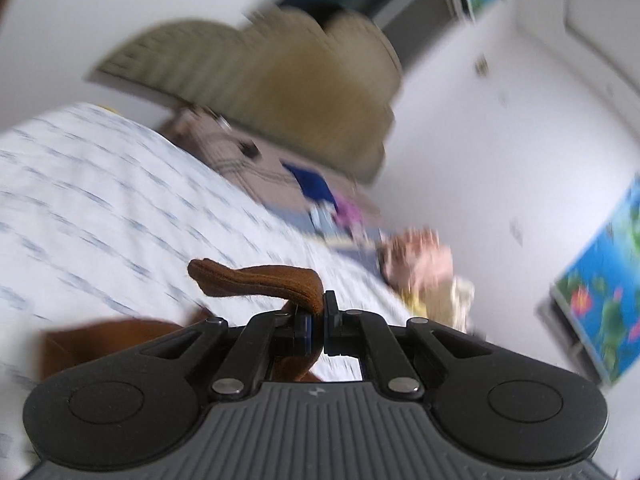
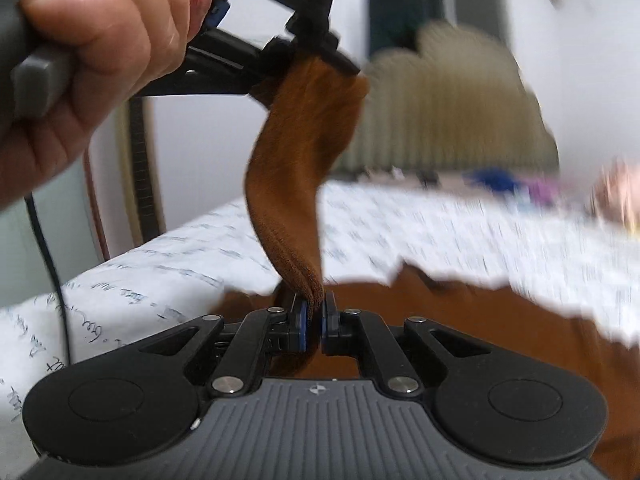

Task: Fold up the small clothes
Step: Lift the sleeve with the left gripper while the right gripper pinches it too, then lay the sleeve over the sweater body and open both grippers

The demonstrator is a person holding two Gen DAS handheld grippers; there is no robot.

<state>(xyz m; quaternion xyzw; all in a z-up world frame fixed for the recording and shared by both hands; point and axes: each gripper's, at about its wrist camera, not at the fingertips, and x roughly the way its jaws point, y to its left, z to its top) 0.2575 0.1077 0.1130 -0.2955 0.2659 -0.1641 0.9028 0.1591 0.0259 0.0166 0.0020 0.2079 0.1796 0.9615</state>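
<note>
A brown fleecy garment (image 2: 296, 168) is stretched between both grippers above the bed. My right gripper (image 2: 314, 304) is shut on one edge of it, and more brown cloth (image 2: 500, 340) hangs below over the sheet. At the upper left of the right wrist view, a hand (image 2: 92, 60) holds my left gripper (image 2: 320, 60), which pinches the garment's other end. In the left wrist view, my left gripper (image 1: 319, 312) is shut on a hem of the brown garment (image 1: 256, 280), which curls off to the left.
The bed carries a white sheet with blue print (image 1: 100, 200). A beige headboard (image 1: 288, 92) stands behind it. Blue, purple and pink clothes (image 1: 348, 208) lie piled near the headboard. A black cable (image 2: 44, 232) hangs at the left. Both views are motion-blurred.
</note>
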